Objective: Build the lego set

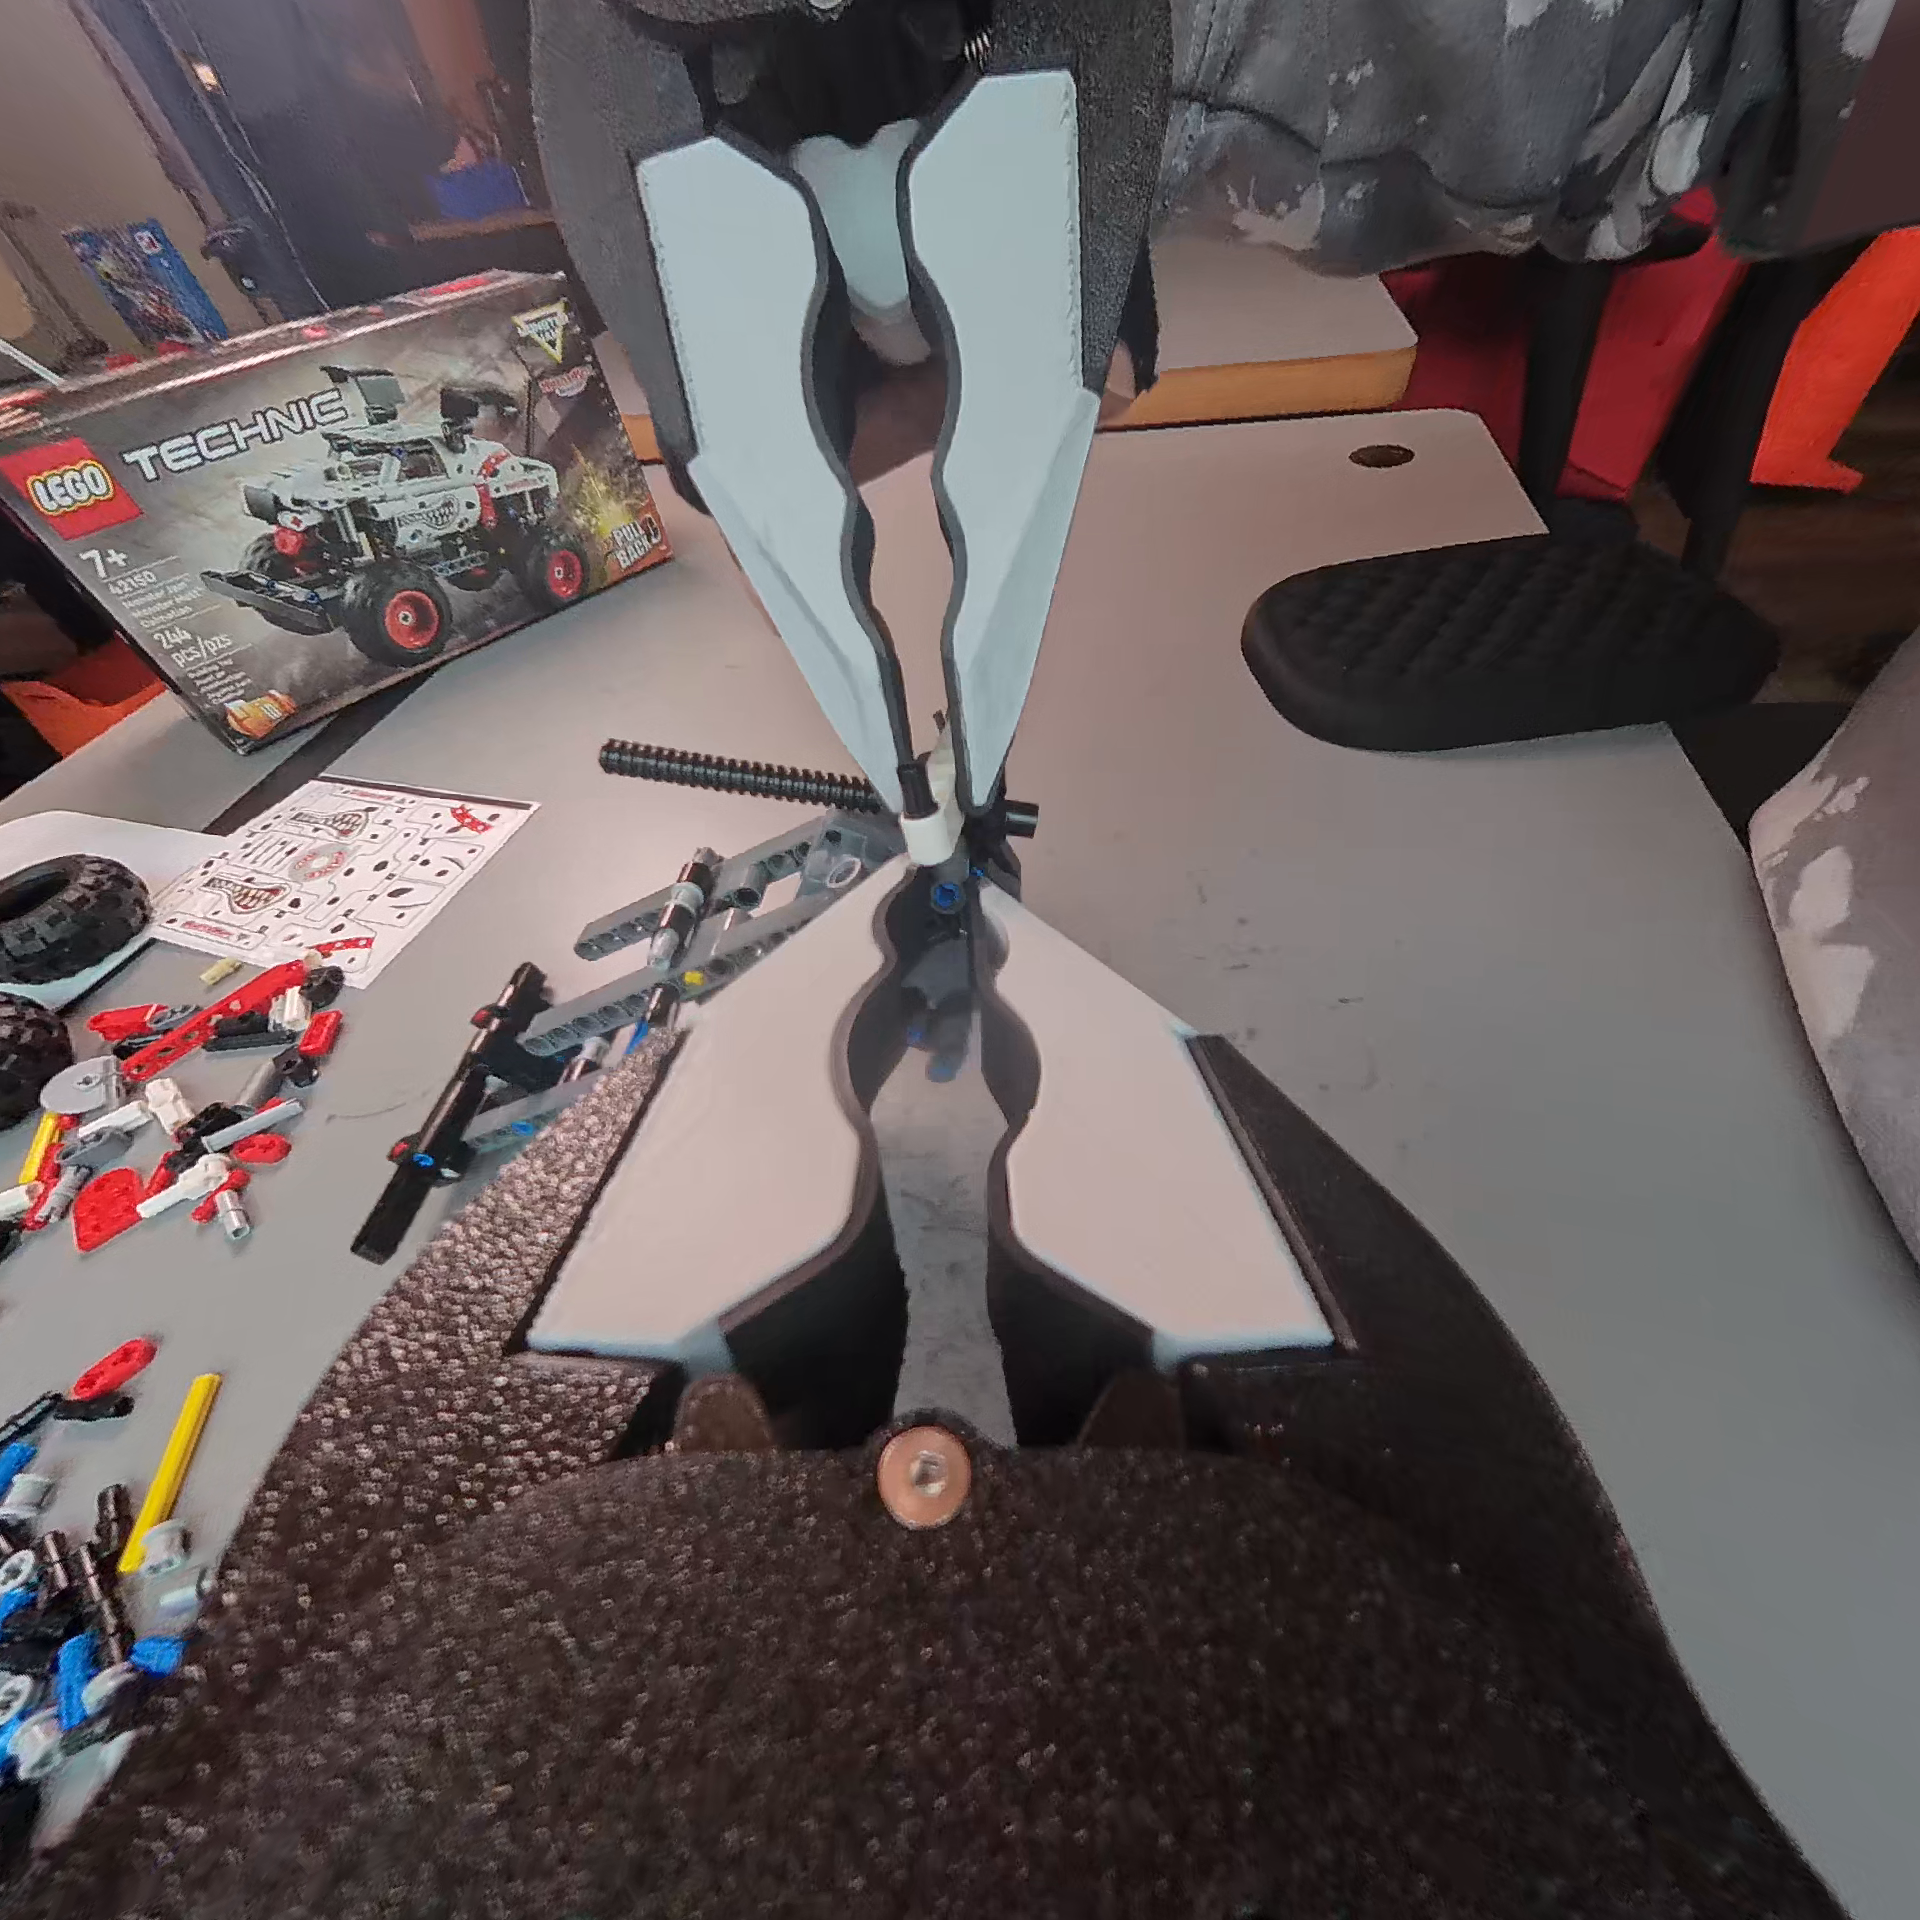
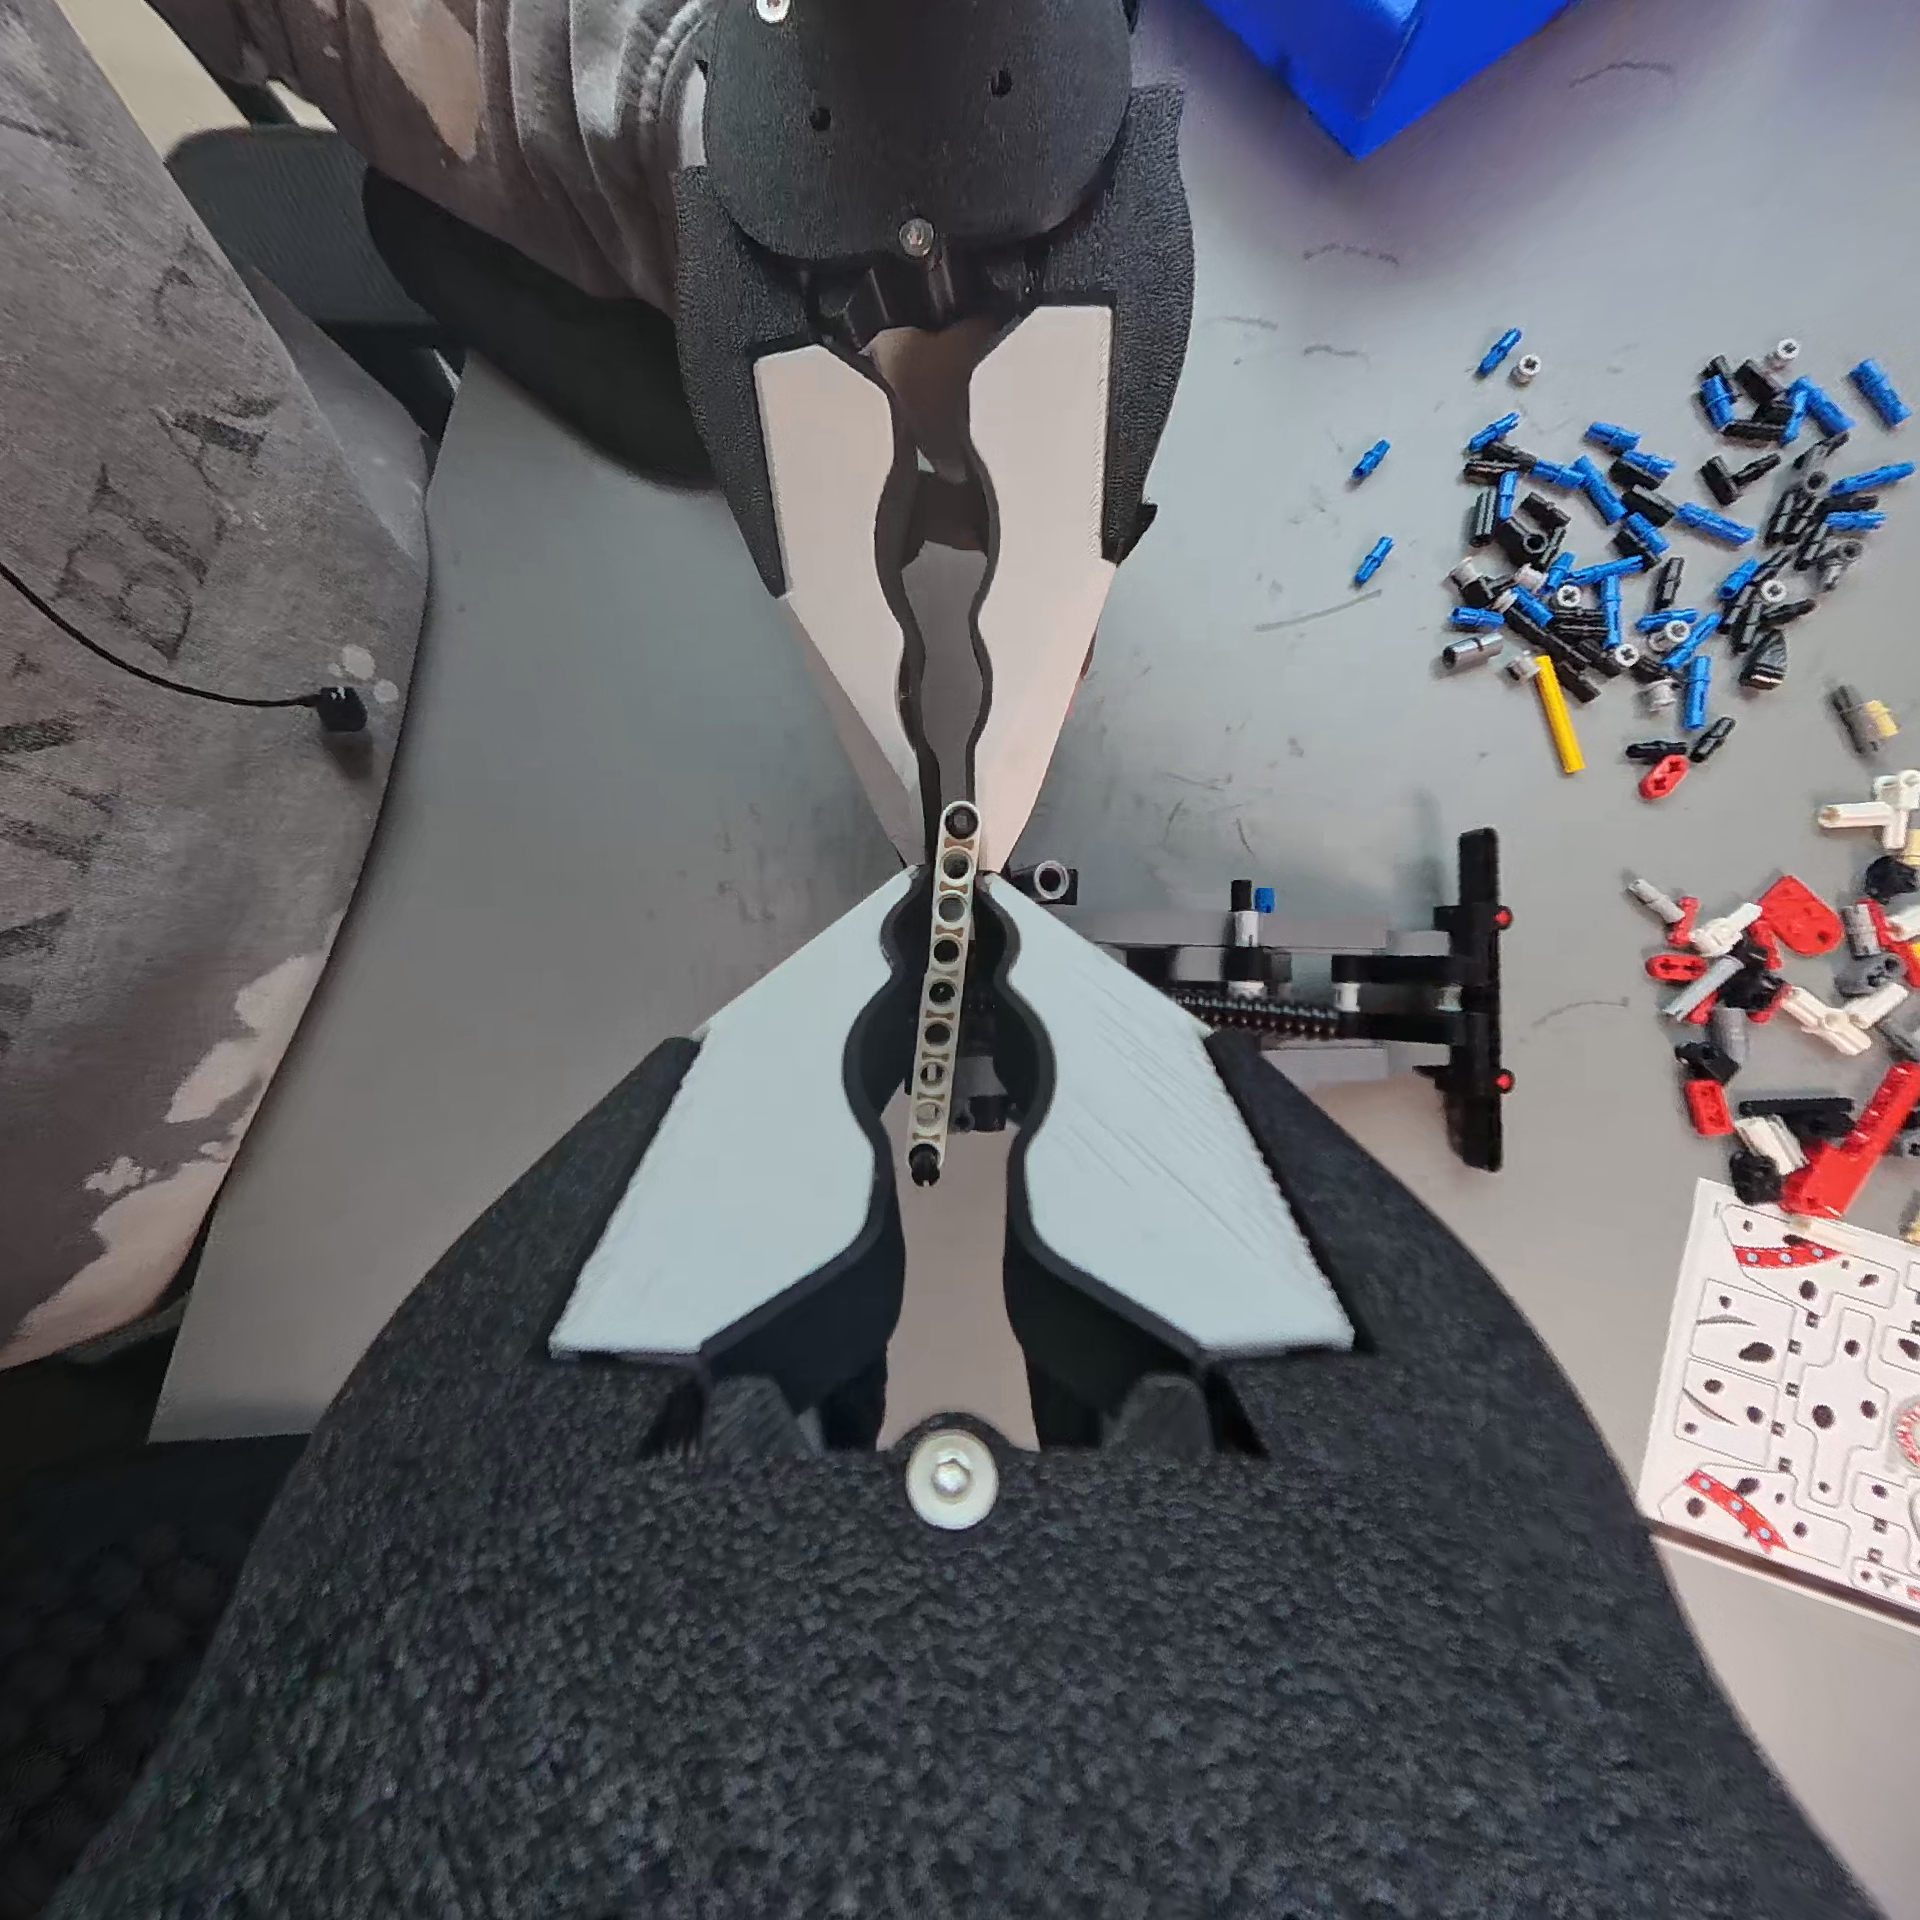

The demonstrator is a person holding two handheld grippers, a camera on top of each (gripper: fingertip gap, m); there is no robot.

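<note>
While the two grippers meet tip to tip over the grey table [image 2: 623,790], the right gripper [image 2: 951,894] pinches a white beam with holes [image 2: 943,987]. The left gripper [image 1: 940,894] squeezes one end of the grey and black lego frame [image 1: 644,977], but its fingers hide that spot. The frame's far end is blurry. Loose lego pieces [image 1: 177,1101] lie to the side, some cut off. The sticker sheet [image 1: 343,873] and lego box [image 1: 332,499] sit farther back.
</note>
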